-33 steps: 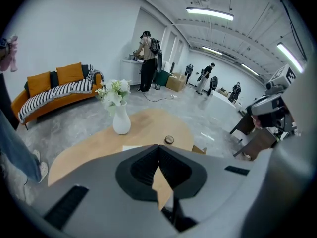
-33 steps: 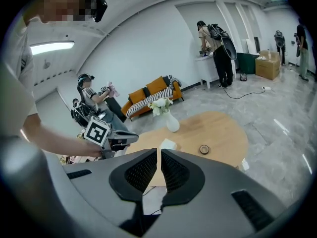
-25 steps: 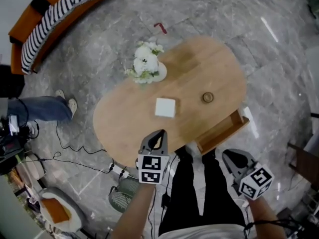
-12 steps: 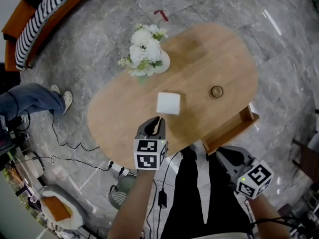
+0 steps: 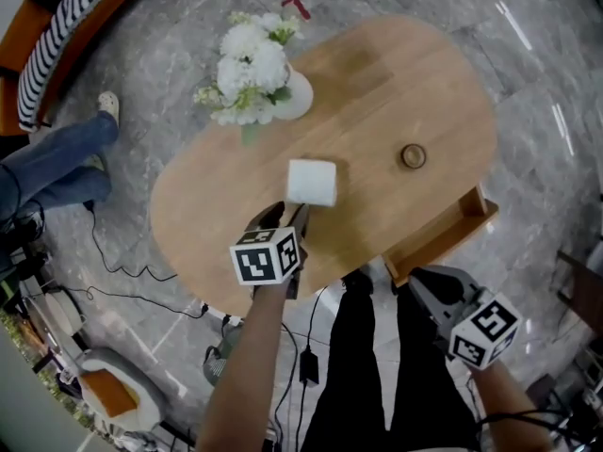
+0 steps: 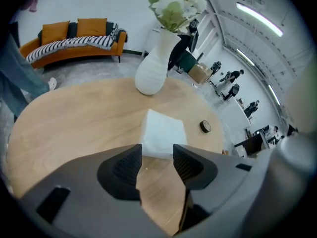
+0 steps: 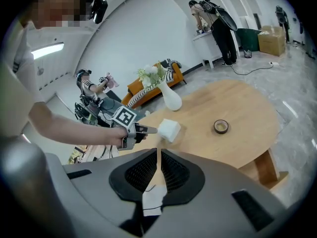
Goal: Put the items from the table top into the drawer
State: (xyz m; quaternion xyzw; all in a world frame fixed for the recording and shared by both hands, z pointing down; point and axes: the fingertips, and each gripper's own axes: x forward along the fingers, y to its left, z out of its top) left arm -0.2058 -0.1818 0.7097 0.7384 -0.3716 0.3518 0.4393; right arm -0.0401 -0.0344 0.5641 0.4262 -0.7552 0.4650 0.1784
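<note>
The jaws of your left gripper (image 6: 156,155) have just been opening, empty, just short of the white block (image 6: 163,135) at the middle of the table (image 6: 74,118). Be straddling it squarely before squeezing. Your right gripper (image 7: 158,170) is idling closed.

We see our left gripper (image 6: 157,155) with its jaws just opened and now standing apart, only bare table (image 6: 74,118) between them. A white block (image 6: 162,135) lies just beyond their tips. Farther off stand a white vase (image 6: 153,66) and a small dark ring (image 6: 205,127).

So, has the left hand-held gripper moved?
Yes: left hand-held gripper neared the white box on the table; jaws just opening, nothing between them yet.
</note>
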